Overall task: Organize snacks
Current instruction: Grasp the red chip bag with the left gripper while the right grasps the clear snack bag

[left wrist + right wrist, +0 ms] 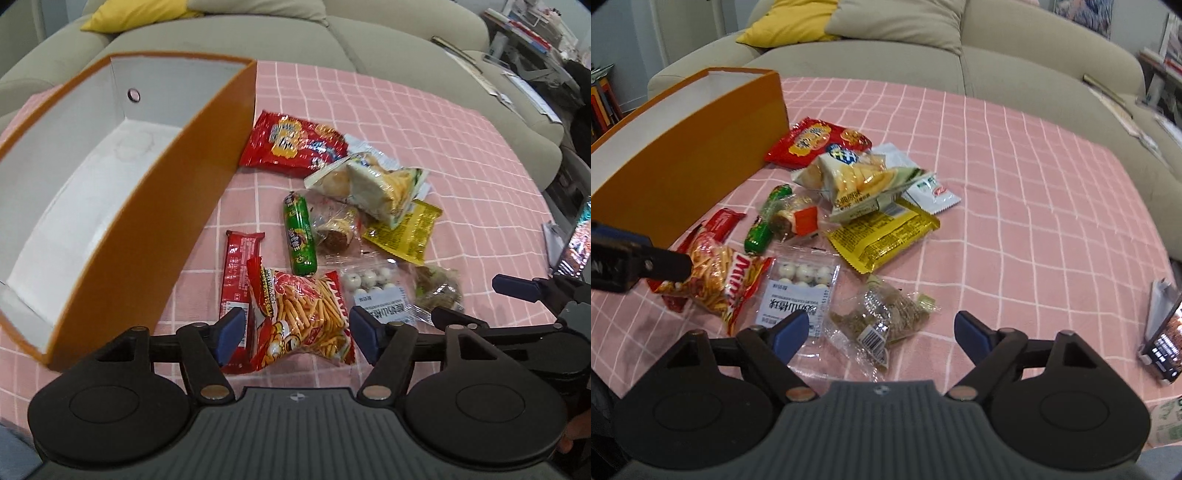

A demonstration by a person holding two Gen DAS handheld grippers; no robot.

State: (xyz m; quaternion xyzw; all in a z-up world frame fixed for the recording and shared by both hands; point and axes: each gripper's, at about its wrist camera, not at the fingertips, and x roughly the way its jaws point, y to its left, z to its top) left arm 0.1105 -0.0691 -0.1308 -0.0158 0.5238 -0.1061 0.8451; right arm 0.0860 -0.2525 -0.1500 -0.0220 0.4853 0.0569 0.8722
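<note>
Hovering with left gripper [295, 328] spread astride the fries bag [303, 317] beside the empty orange box [147, 221], holding nothing; right gripper [879, 332] likewise spread over the clear packet [882, 317]; better pinching each mid-body, lifting cleanly, dropping boxward.

Box [147, 206] left on tablecloth [424, 122], snack packets [332, 221] heaped just right of it, sofa [258, 40] behind

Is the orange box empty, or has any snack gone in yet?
Empty as far as shown: the orange box shows only its bare white floor and walls in the left wrist view; its near corner is cut off.
</note>
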